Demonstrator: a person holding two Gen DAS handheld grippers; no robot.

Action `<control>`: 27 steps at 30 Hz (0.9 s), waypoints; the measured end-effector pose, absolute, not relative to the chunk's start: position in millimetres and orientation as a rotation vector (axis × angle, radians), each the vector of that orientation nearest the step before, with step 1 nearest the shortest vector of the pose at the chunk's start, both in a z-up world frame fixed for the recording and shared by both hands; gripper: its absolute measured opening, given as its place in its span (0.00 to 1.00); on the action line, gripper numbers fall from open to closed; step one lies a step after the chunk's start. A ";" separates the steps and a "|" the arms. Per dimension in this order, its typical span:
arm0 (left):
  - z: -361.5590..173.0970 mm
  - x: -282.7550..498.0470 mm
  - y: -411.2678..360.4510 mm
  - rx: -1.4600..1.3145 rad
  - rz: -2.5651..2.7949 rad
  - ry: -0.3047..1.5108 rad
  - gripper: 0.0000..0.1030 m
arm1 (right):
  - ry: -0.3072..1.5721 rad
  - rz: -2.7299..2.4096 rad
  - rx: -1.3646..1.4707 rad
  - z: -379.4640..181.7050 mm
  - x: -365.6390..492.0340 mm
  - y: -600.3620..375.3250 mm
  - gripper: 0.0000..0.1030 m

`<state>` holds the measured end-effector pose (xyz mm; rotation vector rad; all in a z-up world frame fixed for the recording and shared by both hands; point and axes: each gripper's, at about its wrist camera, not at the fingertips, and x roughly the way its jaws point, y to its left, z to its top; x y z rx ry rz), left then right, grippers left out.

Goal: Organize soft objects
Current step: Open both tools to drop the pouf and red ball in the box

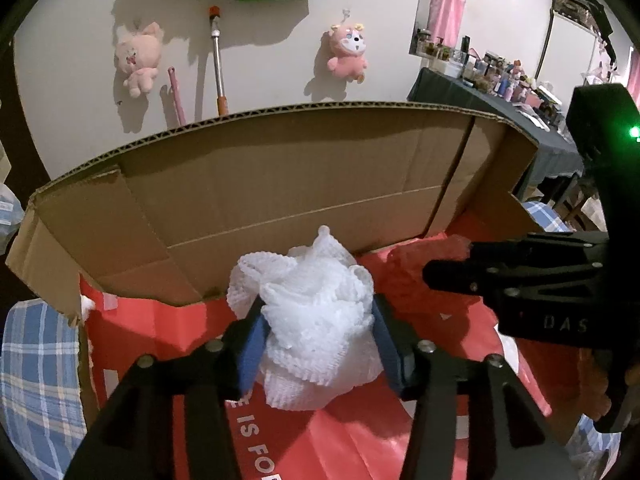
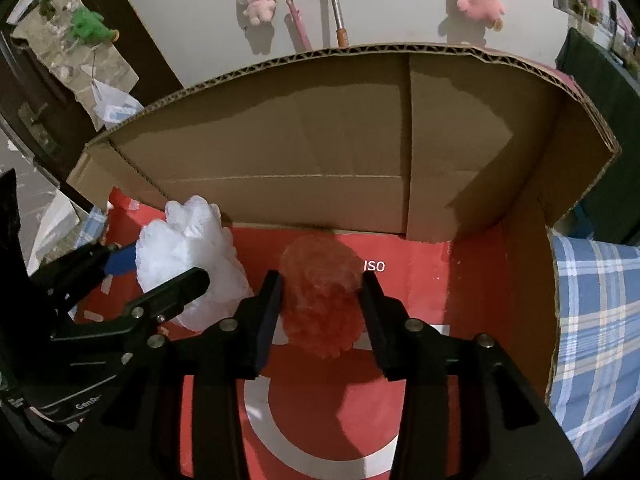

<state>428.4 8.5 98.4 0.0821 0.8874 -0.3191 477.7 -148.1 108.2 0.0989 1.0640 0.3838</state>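
A white mesh bath puff (image 1: 316,320) sits between the blue pads of my left gripper (image 1: 318,308), which is shut on it; both pads press into its sides. Its lower end touches the red bag (image 1: 360,440) on the floor of the cardboard box (image 1: 280,184). In the right wrist view my right gripper (image 2: 322,276) is shut on a red mesh puff (image 2: 320,300), low over the same red bag (image 2: 440,280). The left gripper (image 2: 168,266) with the white puff (image 2: 188,248) is just to its left. Both point down into the box (image 2: 320,152).
The box's tall back flap stands close ahead, and a side wall (image 2: 528,272) is on the right. A blue plaid cloth (image 2: 592,320) lies around the box. Two pink plush toys (image 1: 140,56) (image 1: 348,52) hang on the wall. A cluttered dark table (image 1: 500,92) is at the far right.
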 end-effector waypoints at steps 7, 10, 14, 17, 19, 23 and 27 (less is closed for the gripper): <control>104.2 428.7 11.6 0.075 -0.300 0.874 0.74 | 1.070 0.351 0.025 114.2 477.5 -140.1 0.53; 105.9 427.2 12.7 0.080 -0.300 0.872 0.79 | 1.072 0.340 0.024 114.8 477.6 -140.9 0.58; 106.5 425.8 14.1 0.080 -0.293 0.870 0.86 | 1.068 0.311 0.000 115.0 476.2 -141.4 0.64; 106.4 425.1 15.5 0.073 -0.288 0.875 0.87 | 1.068 0.303 0.003 115.2 477.7 -136.6 0.64; 106.5 423.9 16.4 0.069 -0.286 0.880 0.88 | 1.066 0.295 0.009 116.5 476.3 -139.8 0.64; 109.1 418.2 20.2 0.062 -0.277 0.878 0.90 | 1.064 0.293 0.013 120.9 474.6 -143.6 0.70; 120.2 405.8 26.0 0.029 -0.278 0.862 0.93 | 1.047 0.290 0.016 129.4 468.9 -146.1 0.70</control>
